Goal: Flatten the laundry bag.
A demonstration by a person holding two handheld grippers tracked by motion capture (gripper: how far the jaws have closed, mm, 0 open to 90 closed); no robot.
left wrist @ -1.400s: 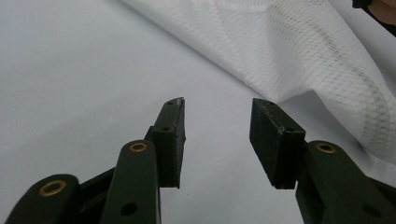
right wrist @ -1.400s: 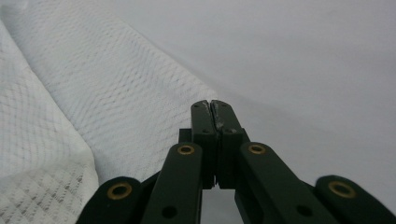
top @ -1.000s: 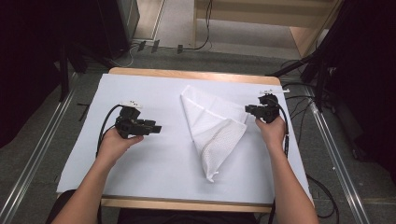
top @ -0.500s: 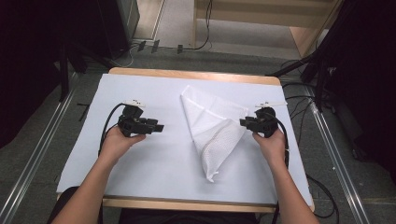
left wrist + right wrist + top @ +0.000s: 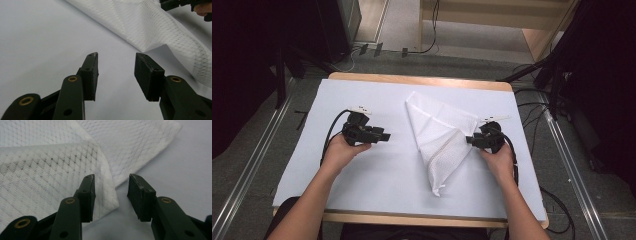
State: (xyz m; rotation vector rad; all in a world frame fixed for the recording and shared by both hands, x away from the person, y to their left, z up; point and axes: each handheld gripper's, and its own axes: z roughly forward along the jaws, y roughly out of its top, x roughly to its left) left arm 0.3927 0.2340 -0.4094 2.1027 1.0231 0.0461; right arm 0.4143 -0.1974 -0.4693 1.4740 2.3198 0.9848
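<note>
Between the jaws of the right gripper (image 5: 110,195) a clear gap is seen; they have just been opening, and nothing is pinched between them, though a folded corner of the white mesh cloth (image 5: 62,157) lies directly ahead of the one jaw, its hemmed edge running under that jaw's tip. In the high view the right gripper (image 5: 473,140) is placed at the cloth's right-hand edge, touching or just beside it; which of the two cannot be told. The jaws of the left gripper (image 5: 116,75) are likewise held apart with nothing between them, and only bare sheet is seen under them; the cloth (image 5: 160,27) is found ahead and to one side, well apart from the tips. In the high view the left gripper (image 5: 384,136) is pointed toward the cloth across an open stretch of the pale sheet-covered surface (image 5: 377,190). The white mesh cloth (image 5: 439,135) is laid near the middle of the surface, slightly toward the person's right, folded into a long tapering shape. Its long axis is run from a broad far end down to a narrow point near the front edge of the surface. The right hand is plainly the nearer one, and the coming move is judged to turn on the folded edge lying just ahead of its jaws: a short advance and a closing would be enough to take hold there.
</note>
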